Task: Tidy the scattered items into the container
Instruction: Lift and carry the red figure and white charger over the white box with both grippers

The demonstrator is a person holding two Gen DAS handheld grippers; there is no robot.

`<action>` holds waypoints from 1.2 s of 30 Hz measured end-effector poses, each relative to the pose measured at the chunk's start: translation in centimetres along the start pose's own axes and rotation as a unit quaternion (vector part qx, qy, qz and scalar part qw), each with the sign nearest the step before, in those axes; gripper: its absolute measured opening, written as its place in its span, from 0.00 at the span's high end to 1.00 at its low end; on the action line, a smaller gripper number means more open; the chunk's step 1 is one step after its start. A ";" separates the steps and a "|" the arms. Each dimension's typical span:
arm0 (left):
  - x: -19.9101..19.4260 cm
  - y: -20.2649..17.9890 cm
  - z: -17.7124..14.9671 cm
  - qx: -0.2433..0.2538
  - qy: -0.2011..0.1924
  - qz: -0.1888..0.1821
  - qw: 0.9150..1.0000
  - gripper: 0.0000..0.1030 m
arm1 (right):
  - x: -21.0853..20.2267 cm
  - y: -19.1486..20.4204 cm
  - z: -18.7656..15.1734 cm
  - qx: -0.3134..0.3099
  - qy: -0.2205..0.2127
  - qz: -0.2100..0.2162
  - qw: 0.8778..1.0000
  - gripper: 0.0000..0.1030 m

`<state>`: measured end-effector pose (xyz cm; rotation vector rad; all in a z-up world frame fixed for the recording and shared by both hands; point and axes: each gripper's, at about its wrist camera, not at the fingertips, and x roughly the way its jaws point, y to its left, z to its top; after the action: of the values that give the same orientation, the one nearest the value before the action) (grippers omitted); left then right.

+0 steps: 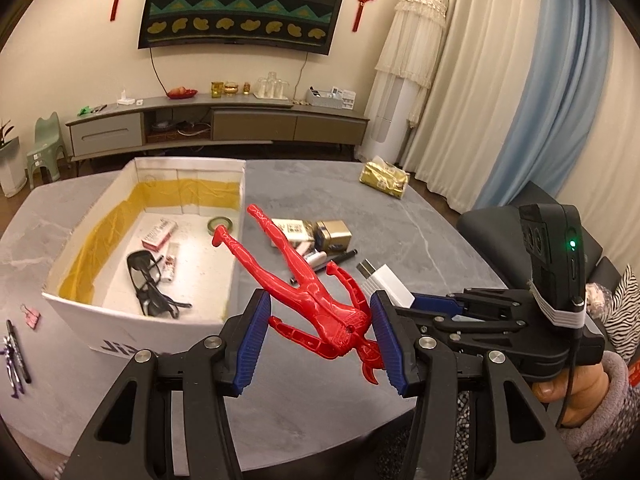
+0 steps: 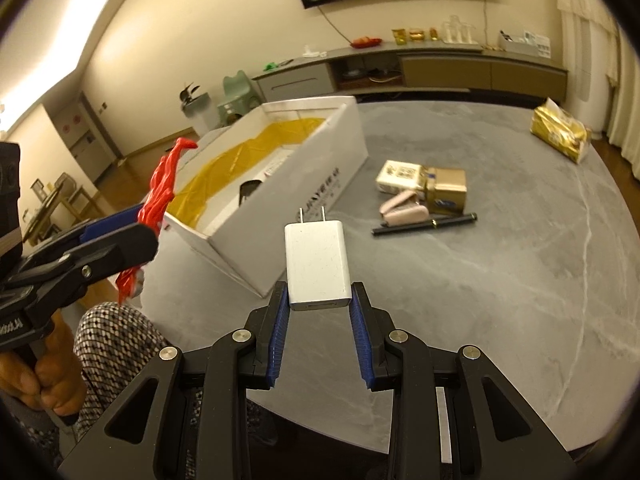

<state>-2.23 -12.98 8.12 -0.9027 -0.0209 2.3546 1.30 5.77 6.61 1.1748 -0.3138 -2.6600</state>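
Observation:
My left gripper [image 1: 320, 340] is shut on a red toy figure [image 1: 304, 280], held in the air just right of the white box's near corner, legs pointing toward the box. My right gripper [image 2: 319, 292] is shut on the base of a white plug charger [image 2: 316, 260], prongs pointing away, above the grey table. The open white box [image 1: 132, 326] with yellow lining holds black glasses [image 1: 148, 280], a red-and-white pack [image 1: 158, 234] and a tape roll [image 1: 220, 224]. In the right wrist view the left gripper [image 2: 120, 232] with the red figure [image 2: 164, 184] is at the far left.
A gold box [image 2: 446, 192], a white printed box [image 2: 400, 176], a pink case [image 2: 404, 208] and a black pen [image 2: 424, 224] lie clustered right of the white box [image 2: 320, 184]. A gold tissue pack [image 2: 560, 132] sits far right. A pink clip [image 1: 32, 316] and pens [image 1: 16, 356] lie at the left.

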 end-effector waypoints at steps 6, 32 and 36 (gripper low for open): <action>-0.4 1.1 1.3 0.004 -0.014 0.008 1.000 0.49 | 0.2 1.3 1.3 -0.016 0.001 0.009 1.000 0.69; 3.7 7.3 4.8 -0.038 0.004 -0.001 0.999 0.49 | 3.7 4.8 8.0 -0.071 0.006 0.015 0.997 0.69; 4.6 7.8 4.9 -0.043 0.010 0.000 0.999 0.49 | 4.5 5.2 9.1 -0.078 0.007 0.014 0.997 0.69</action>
<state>-12.08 -15.86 7.45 -0.9670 -0.1143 2.3593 -7.89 0.54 10.92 1.1323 -0.1169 -2.5968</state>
